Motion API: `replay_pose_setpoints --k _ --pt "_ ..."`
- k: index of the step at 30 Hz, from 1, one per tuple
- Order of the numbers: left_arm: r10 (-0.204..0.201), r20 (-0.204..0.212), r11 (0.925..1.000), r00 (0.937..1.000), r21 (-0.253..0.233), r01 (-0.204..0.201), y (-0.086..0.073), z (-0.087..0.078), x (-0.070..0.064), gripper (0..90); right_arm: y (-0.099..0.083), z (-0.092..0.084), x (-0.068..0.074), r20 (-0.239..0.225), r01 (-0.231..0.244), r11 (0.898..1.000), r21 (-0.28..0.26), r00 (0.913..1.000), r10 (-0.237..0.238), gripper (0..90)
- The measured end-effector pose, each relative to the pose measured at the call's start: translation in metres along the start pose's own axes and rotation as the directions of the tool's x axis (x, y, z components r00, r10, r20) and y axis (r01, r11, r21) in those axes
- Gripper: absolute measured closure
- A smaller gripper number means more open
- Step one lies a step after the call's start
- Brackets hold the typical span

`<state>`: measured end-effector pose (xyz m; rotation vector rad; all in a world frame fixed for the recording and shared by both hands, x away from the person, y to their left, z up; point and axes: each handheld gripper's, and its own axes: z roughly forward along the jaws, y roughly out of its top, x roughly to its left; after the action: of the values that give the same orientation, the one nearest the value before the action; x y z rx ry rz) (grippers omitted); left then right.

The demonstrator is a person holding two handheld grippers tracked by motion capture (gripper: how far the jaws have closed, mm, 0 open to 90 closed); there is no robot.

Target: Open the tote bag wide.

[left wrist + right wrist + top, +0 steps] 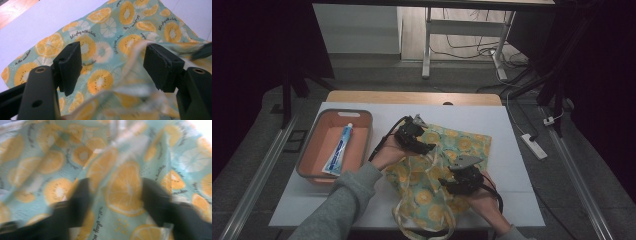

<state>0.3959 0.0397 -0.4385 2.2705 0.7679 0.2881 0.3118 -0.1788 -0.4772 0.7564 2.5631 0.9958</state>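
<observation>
Citrus-print cloth bag [437, 170] lies rumpled mid-table on the white sheet [512, 150], pale handles [422, 222] trailing toward the near edge. Left gripper [424, 142] over the bag's far-left part, jaws spread, a blurred pale strap [135, 62] across the gap with neither pad seen pressing it; right gripper [452, 185] at the near-right part, a fold of fabric [120, 187] between its jaws, too blurred to tell whether pinched. Orange bin [362, 120] with toothpaste tube [339, 149] at left, apart from the bag.

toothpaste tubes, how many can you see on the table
1. The toothpaste tube lies in the orange tray at the table's left. Another could be hidden under the fruit-print cloth bag.
</observation>
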Motion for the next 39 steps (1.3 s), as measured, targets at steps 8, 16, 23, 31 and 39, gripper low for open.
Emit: replay_pose_setpoints --k 8,16,23,31,39 --pt "0.03 -0.001 0.9987 0.9995 -0.041 -0.03 -0.018 -0.039 -0.013 31.6 0.006 0.014 -0.036 -0.04 -0.081 0.997 -0.005 0.9959 0.081 89.7" --pt "0.025 0.061 0.9962 0.9978 0.082 -0.03 -0.06 -0.05 -0.04 35.7 0.006 0.012 -0.041 -0.021 -0.082 0.996 -0.02 0.9965 0.081 89.8" --pt "0.029 0.046 0.988 0.9985 0.15 -0.036 -0.079 -0.02 -0.054 34.6 0.005 0.008 -0.045 -0.009 -0.083 0.996 -0.041 0.9965 0.083 89.8" --pt "0.028 0.0 0.984 0.9996 0.176 -0.027 -0.087 -0.006 -0.058 53.9 0.0 0.0 -0.053 0.01 -0.106 0.992 -0.064 0.9942 0.107 89.7" --pt "-0.025 0.01 0.9922 0.9996 0.123 0.023 -0.094 -0.026 -0.05 86.7 -0.004 -0.008 -0.058 0.022 -0.119 0.989 -0.085 0.9923 0.121 89.8"
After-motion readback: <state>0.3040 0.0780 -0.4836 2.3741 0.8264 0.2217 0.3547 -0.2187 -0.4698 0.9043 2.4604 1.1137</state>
